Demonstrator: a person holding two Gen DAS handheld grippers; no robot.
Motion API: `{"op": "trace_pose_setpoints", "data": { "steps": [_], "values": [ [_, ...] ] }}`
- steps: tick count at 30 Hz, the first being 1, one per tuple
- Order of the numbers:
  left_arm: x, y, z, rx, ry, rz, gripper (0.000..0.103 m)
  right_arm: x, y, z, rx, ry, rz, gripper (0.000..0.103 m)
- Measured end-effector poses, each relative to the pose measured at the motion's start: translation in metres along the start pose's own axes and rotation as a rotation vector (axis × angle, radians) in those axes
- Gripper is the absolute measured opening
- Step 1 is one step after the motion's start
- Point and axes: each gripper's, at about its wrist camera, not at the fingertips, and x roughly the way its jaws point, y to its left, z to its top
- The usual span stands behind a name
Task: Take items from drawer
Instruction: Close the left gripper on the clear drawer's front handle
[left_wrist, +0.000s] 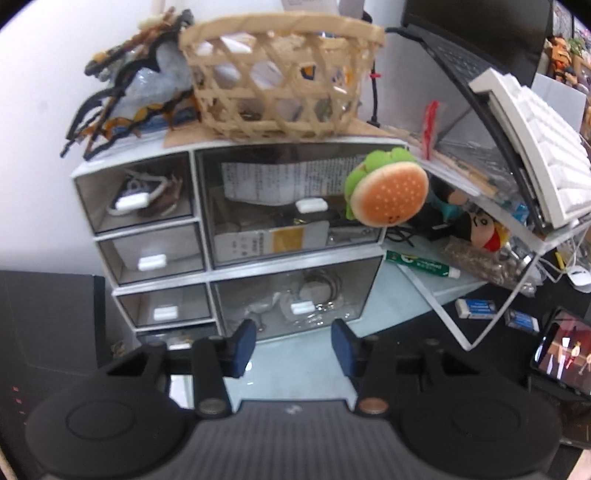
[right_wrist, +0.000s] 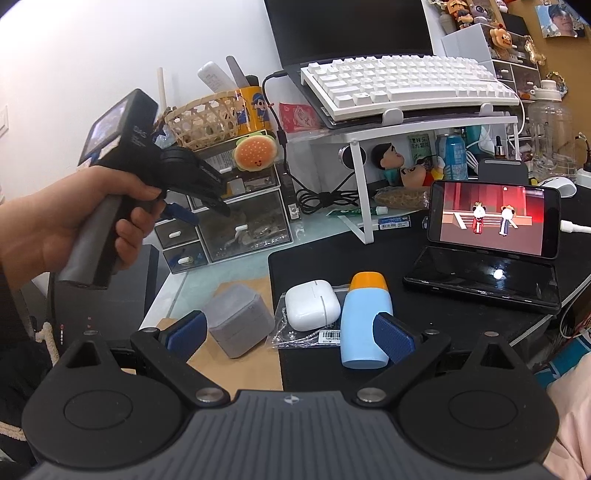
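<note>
Two hand-held grippers: both are showing spread blue pads and both are carrying nothing.
Left hand-held gripper (left_wrist: 293, 345): it is sitting at the bottom centre of the left wrist view, jaws apart, lined up with the white handle (left_wrist: 301, 307) of the lower clear drawer (left_wrist: 295, 299), probably so the pads can close on that small tab and pull.
Task's things: they are lying inside the white desktop organiser with clear-fronted drawers (left_wrist: 229, 236), middle of the left view; every drawer front is looking closed. The lower drawer is holding what seem to be rings and small clear bags.
Right hand-held gripper (right_wrist: 288, 338): it is hovering wide open at the bottom of the right wrist view, above the tabletop (right_wrist: 236, 266).
Items beneath it: a grey square box (right_wrist: 238, 325), a white earbud case (right_wrist: 312, 304), a pale blue bottle with an orange cap (right_wrist: 365, 321) and a clear bag with a barcode label (right_wrist: 306, 338) are lying close together, seemingly a collection spot kept within reach.
Obstacle: an orange burger plush (left_wrist: 388, 192) is hanging at the right edge of the upper large drawer, clear of the lower handle.
Step in hand: judging from the alignment, opening the lower drawer is not yet begun.
</note>
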Motion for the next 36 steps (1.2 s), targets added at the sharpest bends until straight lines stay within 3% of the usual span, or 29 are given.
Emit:
{"op": "trace_pose_setpoints", "data": {
  "steps": [4,20,36],
  "values": [
    [0.01,-0.003,0.0,-0.02,0.01,0.011,0.047,0.0,-0.002,0.0,0.006,-0.001,0.0,0.099],
    [0.034,-0.015,-0.001,-0.059,0.018,0.063,0.026,0.003,-0.011,-0.001,0.035,0.004,0.016,0.099],
    [0.045,-0.024,0.004,-0.093,0.036,0.127,0.025,0.005,-0.013,-0.002,0.053,0.002,0.024,0.099]
  ]
}}
